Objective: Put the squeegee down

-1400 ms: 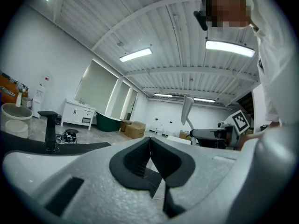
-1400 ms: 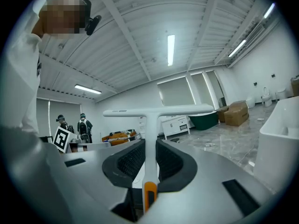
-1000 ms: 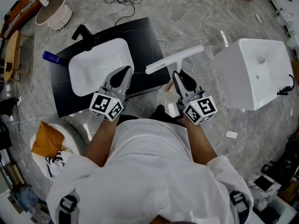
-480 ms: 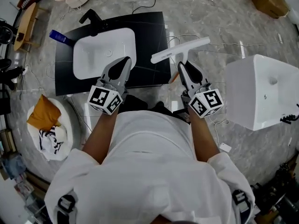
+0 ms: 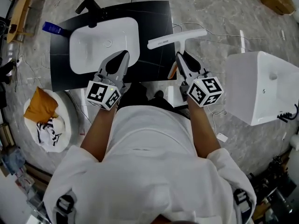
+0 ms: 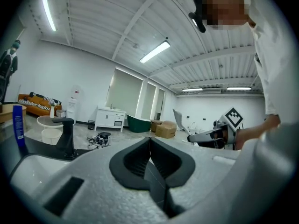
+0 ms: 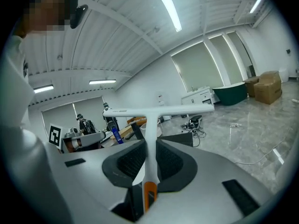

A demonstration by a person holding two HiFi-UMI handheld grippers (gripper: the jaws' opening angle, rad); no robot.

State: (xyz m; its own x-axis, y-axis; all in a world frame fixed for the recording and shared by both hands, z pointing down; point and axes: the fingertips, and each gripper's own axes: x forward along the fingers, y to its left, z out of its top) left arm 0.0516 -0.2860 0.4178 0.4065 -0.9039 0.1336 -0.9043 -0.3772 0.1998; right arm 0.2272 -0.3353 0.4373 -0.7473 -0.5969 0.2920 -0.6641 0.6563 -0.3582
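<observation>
Jaws on the left gripper (image 5: 122, 55) are pressed together with nothing between them, over the near rim of the white basin (image 5: 100, 43). Those on the right gripper (image 5: 180, 56) are clamped on the squeegee (image 5: 177, 38) by its handle. It is held in the air, blade crosswise, at the right edge of the black slab (image 5: 154, 20). Farther off, a black faucet (image 5: 91, 6) and a blue bottle (image 5: 51, 28) stand at the basin's far left.
</observation>
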